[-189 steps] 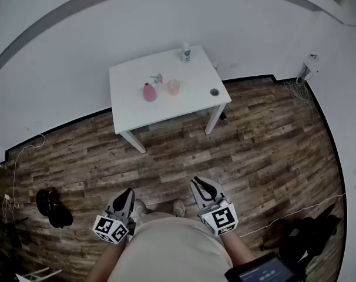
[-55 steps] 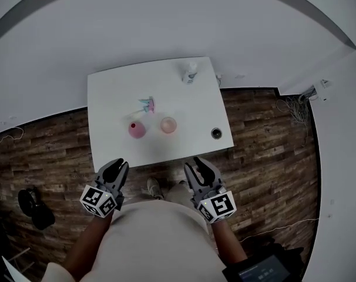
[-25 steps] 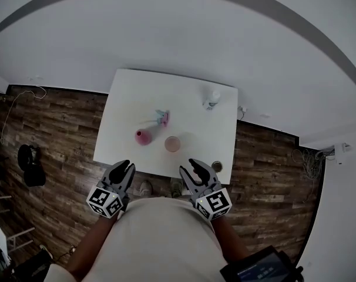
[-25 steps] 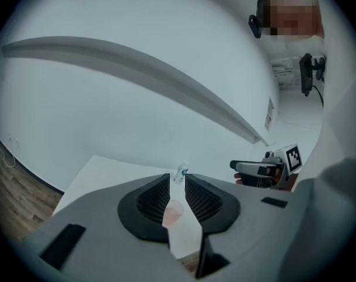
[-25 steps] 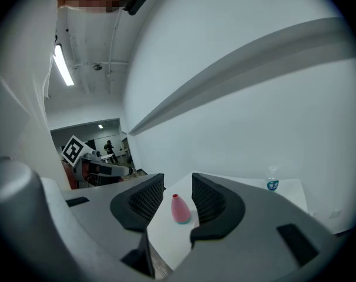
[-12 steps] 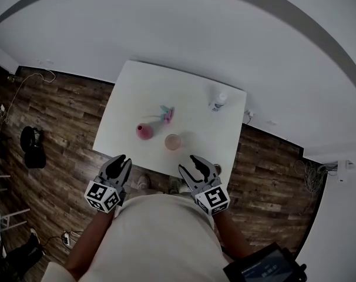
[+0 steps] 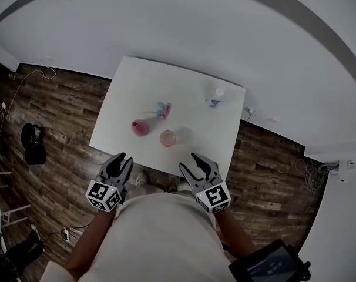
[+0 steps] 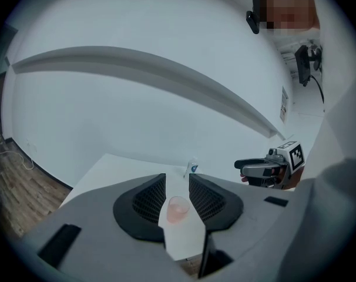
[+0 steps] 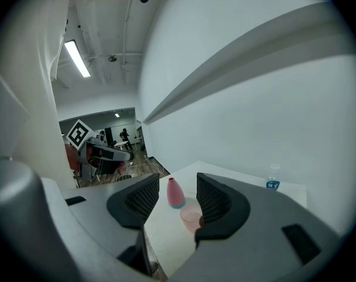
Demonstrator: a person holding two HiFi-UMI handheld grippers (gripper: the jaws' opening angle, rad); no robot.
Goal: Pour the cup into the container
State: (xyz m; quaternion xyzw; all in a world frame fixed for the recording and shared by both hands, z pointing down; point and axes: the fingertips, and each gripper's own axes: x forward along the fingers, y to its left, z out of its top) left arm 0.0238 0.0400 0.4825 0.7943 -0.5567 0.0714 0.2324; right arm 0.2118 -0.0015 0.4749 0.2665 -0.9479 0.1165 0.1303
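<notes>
Now the cup (image 7: pixel 167 138) stands ahead of the right claw (image 7: pixel 191 164), jaws opening.

You are facing 1 translucent pinkish cup (image 7: pixel 168 138), which is standing upright with its mouth open, near the front edge of the white surface (image 7: pixel 195 128). Just left of it and slightly farther back, 1 pink container (image 7: pixel 138 127) with a narrow neck and teal base is standing upright, not touching the cup.
</notes>
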